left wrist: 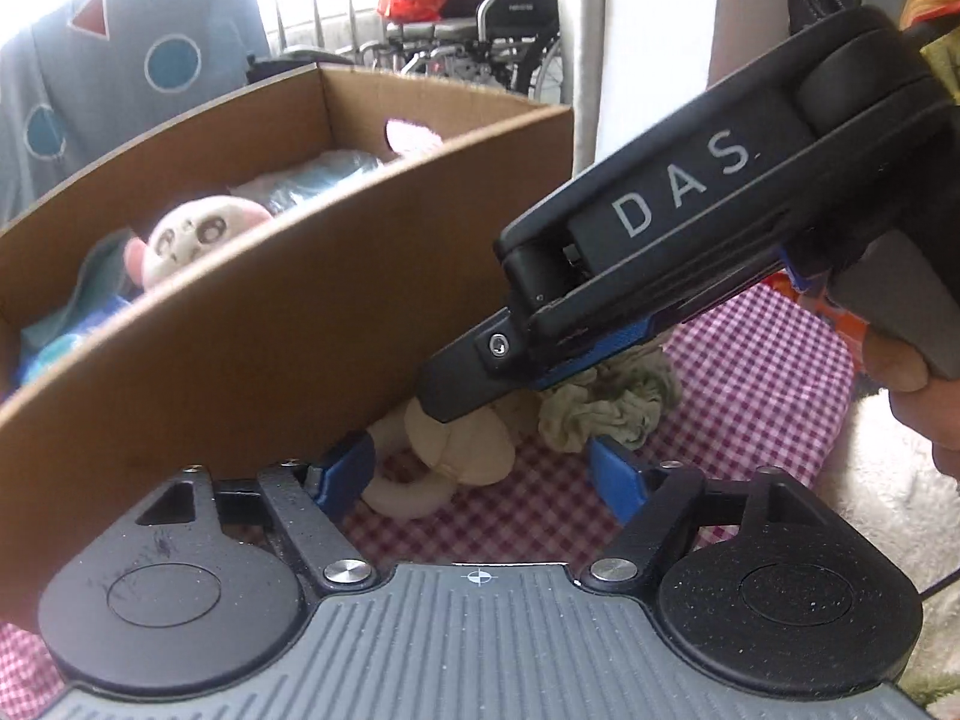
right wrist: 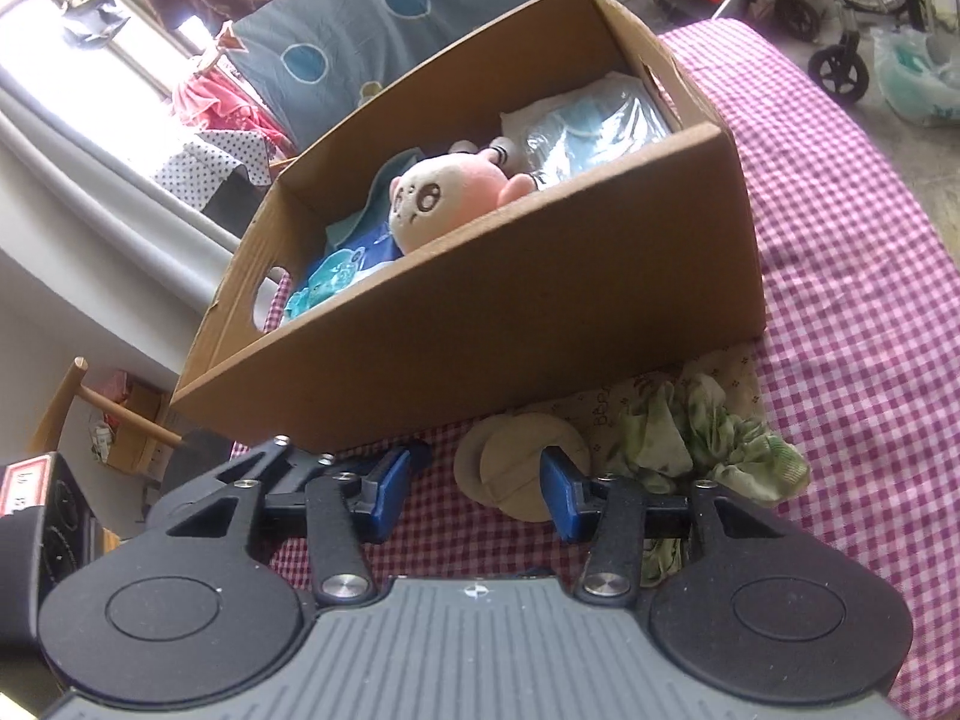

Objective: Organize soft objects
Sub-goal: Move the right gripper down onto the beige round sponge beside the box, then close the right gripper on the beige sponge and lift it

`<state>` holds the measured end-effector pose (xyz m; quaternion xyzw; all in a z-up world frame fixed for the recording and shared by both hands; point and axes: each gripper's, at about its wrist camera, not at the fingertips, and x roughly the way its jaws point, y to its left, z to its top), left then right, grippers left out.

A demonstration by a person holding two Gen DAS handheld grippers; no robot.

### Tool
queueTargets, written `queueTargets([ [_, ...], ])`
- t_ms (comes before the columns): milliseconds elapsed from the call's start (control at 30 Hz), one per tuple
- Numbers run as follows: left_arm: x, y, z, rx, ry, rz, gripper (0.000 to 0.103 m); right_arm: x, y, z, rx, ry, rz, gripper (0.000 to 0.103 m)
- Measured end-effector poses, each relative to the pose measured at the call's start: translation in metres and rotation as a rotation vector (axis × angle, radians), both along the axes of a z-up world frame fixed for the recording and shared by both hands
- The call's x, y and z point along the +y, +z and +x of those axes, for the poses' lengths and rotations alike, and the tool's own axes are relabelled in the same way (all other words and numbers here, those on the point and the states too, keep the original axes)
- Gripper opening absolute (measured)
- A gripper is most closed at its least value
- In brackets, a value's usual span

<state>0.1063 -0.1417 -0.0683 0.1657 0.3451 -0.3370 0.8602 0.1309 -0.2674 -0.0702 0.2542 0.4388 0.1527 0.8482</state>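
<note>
Beige soft toy (left wrist: 447, 450) lies on the checked pink cloth (right wrist: 852, 252), just in front of the cardboard box (right wrist: 480, 324), with a crumpled green-print fabric (right wrist: 714, 450) touching its right side.

Left gripper (left wrist: 480, 474): jaws spread, straddling the beige toy, pads not visibly pressing on it. Right gripper (right wrist: 474, 486): jaws apart too, its right finger over the toy's edge, nothing pinched. In the left view the right gripper's tip sits on or just above the toy; can't tell if it touches.

Step in hand, as I read it: pick up the loose soft pieces and drop them in the box.
- One tool per item. Both crowd the same toy now; better the right one shifts to the green fabric.
- Close on the toy's thick middle, not its thin ring.
- Lift clear of the near box wall before moving in.

In the way: that near wall stands close behind the toy. Box already holds a pink-and-white plush (right wrist: 444, 192) and bagged blue items (right wrist: 594, 132); free room looks limited. Wheelchair (left wrist: 498, 18) in the background, irrelevant.
</note>
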Motion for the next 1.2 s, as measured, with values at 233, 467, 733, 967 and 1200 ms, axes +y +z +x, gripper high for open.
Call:
queueTargets([
  [233,-0.004,-0.013,0.016,0.078,0.002,-0.006,0.074,-0.004,-0.021,0.016,0.060,-0.013,0.065,0.050],
  [467,-0.001,-0.012,0.013,0.094,-0.048,-0.099,0.075,-0.023,-0.040,0.021,0.140,-0.055,0.208,0.050],
  [733,-0.005,-0.008,0.000,0.110,-0.128,-0.158,0.074,-0.036,-0.043,0.014,0.143,-0.094,0.197,0.049],
  [967,-0.014,-0.012,-0.005,0.112,-0.164,-0.142,0.074,-0.043,-0.039,0.007,0.129,-0.108,0.106,0.016],
  [1200,-0.016,-0.017,-0.007,0.043,-0.108,-0.079,0.074,-0.054,-0.045,-0.006,0.112,-0.116,0.130,0.007],
])
